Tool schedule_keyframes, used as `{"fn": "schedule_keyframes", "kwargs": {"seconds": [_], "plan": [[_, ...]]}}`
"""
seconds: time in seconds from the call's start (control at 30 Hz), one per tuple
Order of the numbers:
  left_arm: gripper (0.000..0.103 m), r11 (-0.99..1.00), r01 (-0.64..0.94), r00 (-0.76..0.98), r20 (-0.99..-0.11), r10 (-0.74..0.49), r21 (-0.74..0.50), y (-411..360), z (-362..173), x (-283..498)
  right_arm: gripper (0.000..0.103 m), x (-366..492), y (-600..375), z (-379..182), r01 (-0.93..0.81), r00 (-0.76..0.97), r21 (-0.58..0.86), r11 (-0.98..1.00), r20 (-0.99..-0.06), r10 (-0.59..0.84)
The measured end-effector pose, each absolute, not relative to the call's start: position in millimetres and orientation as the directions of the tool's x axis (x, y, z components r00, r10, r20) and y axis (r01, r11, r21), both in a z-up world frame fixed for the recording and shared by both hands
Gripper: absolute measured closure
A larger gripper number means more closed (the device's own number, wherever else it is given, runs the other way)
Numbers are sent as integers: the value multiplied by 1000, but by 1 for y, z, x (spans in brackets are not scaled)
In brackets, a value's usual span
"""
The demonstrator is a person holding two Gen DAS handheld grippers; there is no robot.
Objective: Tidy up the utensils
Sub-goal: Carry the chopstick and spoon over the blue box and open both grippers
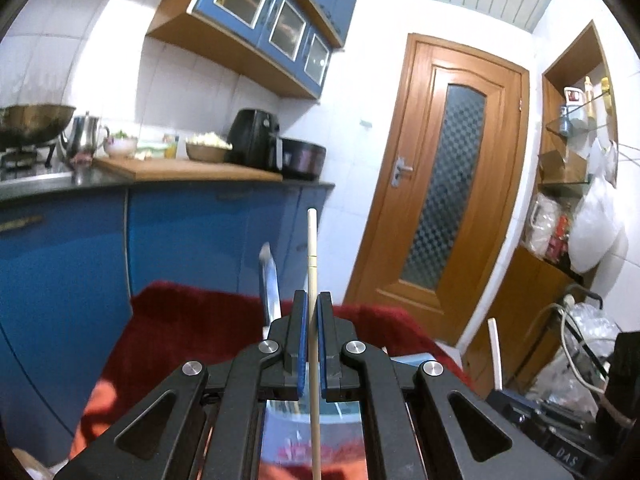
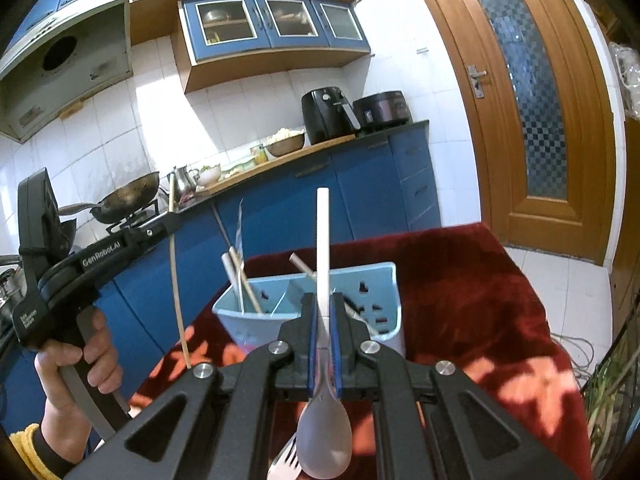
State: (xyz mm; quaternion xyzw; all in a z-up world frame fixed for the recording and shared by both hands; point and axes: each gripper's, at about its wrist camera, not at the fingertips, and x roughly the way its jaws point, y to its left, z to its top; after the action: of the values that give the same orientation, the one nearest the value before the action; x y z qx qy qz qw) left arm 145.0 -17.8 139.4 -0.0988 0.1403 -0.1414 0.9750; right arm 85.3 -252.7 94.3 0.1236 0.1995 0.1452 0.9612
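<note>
A light blue utensil caddy [image 2: 308, 300] is sitting on a dark red tablecloth [image 2: 460, 280] showing orange flower shapes; beyond, cabinets [image 2: 360, 184] are showing deep blue under white tiles [image 2: 160, 120].

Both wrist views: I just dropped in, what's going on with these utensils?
A person is sorting utensils by hand with two grippers. The left gripper is shut on a single wooden chopstick, held upright. The right gripper is shut on a white-handled spoon, handle pointing up, bowl toward the camera. Ahead on the red cloth stands a light blue divided holder that already has a few utensils in it. A fork shows just below the spoon.
</note>
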Motion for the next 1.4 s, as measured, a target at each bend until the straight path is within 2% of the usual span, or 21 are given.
{"fn": "schedule_keyframes", "kwargs": {"seconds": [0.3, 0.6, 0.73, 1.0, 1.17, 1.27, 1.4], "plan": [[99, 947, 211, 956, -153, -252, -242, -22, 150, 180, 95, 131, -258, 102, -226, 919, 287, 931, -254, 301], [99, 952, 184, 963, -149, -224, -243, -31, 124, 203, 95, 162, -252, 87, -220, 939, 266, 938, -202, 278], [99, 950, 187, 962, -148, -229, -249, -32, 111, 208, 95, 168, -247, 77, -216, 939, 225, 950, -220, 266], [98, 947, 216, 943, -200, -266, -238, -40, 94, 215, 93, 170, -244, 66, -232, 921, 223, 947, -264, 288], [86, 940, 222, 928, -240, -285, -260, -39, 92, 214, 79, 165, -249, 72, -235, 923, 246, 940, -245, 295], [81, 936, 228, 921, -251, -297, -270, -38, 93, 210, 79, 160, -250, 78, -238, 925, 253, 938, -235, 298], [80, 937, 238, 910, -278, -308, -257, -36, 98, 201, 79, 151, -247, 87, -239, 926, 248, 939, -233, 297]]}}
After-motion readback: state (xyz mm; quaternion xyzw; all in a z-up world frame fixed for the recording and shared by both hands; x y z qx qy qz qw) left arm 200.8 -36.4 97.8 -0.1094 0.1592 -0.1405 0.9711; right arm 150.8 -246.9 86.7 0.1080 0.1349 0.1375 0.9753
